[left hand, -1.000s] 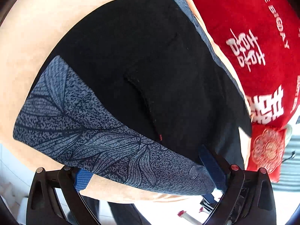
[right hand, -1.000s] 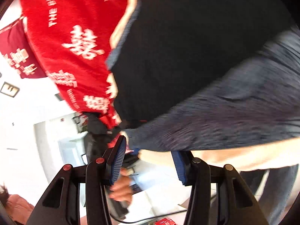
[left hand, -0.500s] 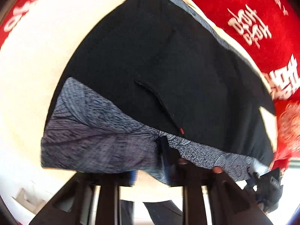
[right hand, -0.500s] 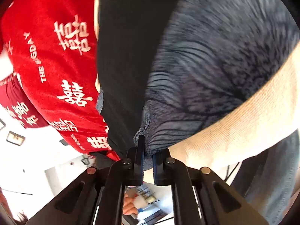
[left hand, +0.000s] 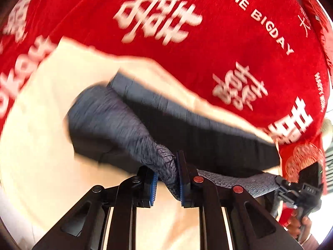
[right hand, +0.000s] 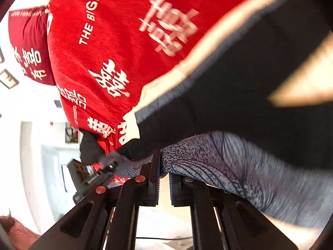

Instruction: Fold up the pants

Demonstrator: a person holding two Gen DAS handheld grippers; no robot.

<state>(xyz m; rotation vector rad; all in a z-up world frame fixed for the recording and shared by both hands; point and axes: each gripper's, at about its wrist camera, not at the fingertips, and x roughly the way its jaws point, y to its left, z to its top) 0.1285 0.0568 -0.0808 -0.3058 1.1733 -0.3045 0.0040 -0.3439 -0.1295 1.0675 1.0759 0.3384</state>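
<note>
Pants (left hand: 208,137) of black cloth with a grey leaf-print band hang bunched between both tongs: the left gripper (left hand: 166,182) at lower centre clenches the grey band, the right gripper (right hand: 164,179) pinches the same band. Behind them lie a cream tabletop (left hand: 41,125) and a red cloth with white lettering (left hand: 208,41) across the upper frame.

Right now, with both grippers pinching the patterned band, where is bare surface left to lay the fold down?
Free: the cream cloth left of the pants, bordered above by the red blanket. A cream strip separates pants and blanket. Crowded: near the left gripper and the right gripper, where bunched fabric hangs.
</note>
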